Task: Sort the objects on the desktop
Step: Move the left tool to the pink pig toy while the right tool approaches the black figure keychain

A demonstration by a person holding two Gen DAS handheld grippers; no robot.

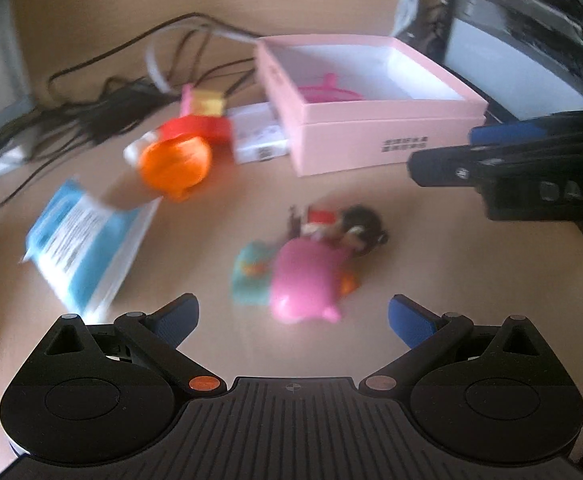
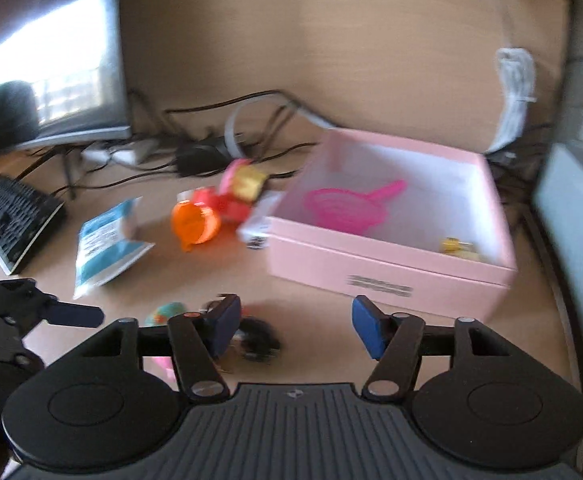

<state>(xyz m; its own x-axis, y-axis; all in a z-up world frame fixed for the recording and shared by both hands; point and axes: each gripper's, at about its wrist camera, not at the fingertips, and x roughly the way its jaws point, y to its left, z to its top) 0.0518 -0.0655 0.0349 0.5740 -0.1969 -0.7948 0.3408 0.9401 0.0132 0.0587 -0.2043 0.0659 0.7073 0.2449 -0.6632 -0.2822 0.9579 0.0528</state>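
My left gripper (image 1: 293,316) stands open just above the desk. Right beyond its fingertips lie a pink pig toy (image 1: 307,280), a teal toy (image 1: 251,276) and a small dark-haired figure (image 1: 343,228), all in one cluster. My right gripper (image 2: 297,322) is open with nothing pressed between its pads. The dark-haired figure (image 2: 257,340) lies on the desk below it, close to its left finger. An open pink box (image 2: 391,256) holds a pink strainer (image 2: 351,208) and a small yellow item (image 2: 457,246). An orange and red toy (image 1: 175,164) lies left of the box.
A blue and white packet (image 1: 83,248) lies at the left, and a white carton (image 1: 259,138) rests against the pink box (image 1: 371,136). Black cables (image 1: 103,112) run along the back. A keyboard (image 2: 15,220) and a monitor (image 2: 51,60) stand far left. My right gripper (image 1: 463,152) reaches in from the right.
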